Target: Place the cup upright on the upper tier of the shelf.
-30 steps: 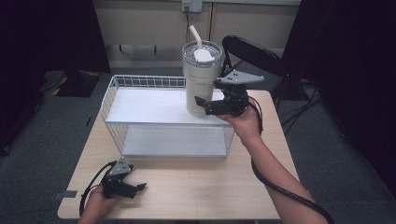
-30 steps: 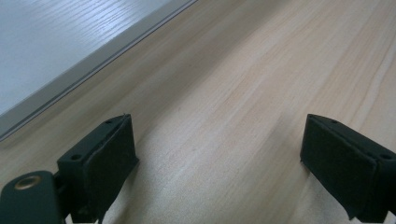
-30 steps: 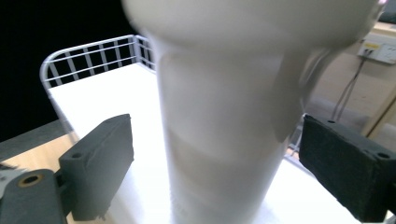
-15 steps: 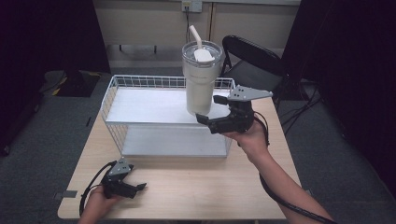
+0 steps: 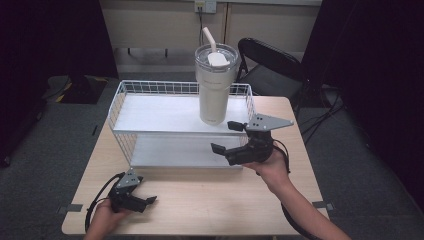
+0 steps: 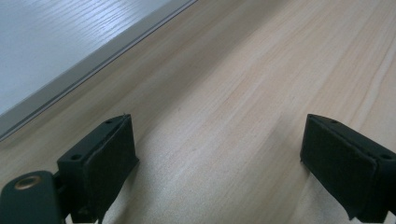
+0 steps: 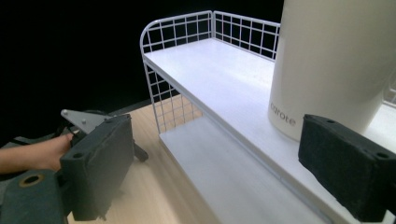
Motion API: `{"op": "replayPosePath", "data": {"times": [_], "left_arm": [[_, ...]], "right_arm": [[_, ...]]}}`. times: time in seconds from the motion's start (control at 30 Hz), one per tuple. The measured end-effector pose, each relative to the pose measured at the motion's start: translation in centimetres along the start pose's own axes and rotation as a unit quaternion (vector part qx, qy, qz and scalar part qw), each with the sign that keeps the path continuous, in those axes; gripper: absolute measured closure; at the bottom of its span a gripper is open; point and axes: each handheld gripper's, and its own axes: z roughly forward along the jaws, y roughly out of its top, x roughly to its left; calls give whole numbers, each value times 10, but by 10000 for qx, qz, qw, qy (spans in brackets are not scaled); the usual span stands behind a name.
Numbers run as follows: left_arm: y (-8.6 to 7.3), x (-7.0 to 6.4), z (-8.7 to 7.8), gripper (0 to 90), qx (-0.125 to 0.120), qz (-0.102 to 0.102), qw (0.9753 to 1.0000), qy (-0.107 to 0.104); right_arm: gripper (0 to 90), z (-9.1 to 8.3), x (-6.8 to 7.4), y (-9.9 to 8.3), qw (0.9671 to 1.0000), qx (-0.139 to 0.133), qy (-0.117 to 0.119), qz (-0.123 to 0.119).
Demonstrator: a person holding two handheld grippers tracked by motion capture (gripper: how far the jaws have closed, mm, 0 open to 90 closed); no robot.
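Note:
A tall cream tumbler (image 5: 215,90) with a clear lid and a straw stands upright on the top shelf of a white wire rack (image 5: 150,112), near the shelf's right end. My right gripper (image 5: 225,136) hovers in front of the rack's right front edge, open and empty, a short way off the tumbler. In the right gripper view the tumbler (image 7: 336,60) rises beyond the wide-apart jaws of the right gripper (image 7: 233,172). My left gripper (image 5: 147,202) rests low on the table's front left. It is open, and bare wood lies between the jaws of the left gripper (image 6: 219,158).
The rack (image 7: 210,70) has two white shelves and a low wire rim around the top one. It takes up the back half of the wooden table (image 5: 210,200). A black chair (image 5: 270,65) stands behind the table's right corner. Dark floor surrounds the table.
My right gripper has drawn back from the tumbler's base, toward the person and lower, leaving the tumbler standing on the top shelf. The left gripper has not moved.

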Motion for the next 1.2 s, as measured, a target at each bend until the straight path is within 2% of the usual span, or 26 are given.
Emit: {"op": "replayPosePath", "data": {"times": [0.33,0.73,0.97,1.2], "left_arm": [[0,0,0,97,0,2,10000,0],[0,0,0,97,-2,1,10000,1],[0,0,0,97,-2,2,10000,1],[0,0,0,97,-3,2,10000,1]], "right_arm": [[110,-7,5,-24,9999,100,70,-108],[125,-14,-1,-61,9995,252,172,98],[124,-17,-4,-81,9990,368,156,187],[124,-21,-3,-97,9986,500,131,103]]}}
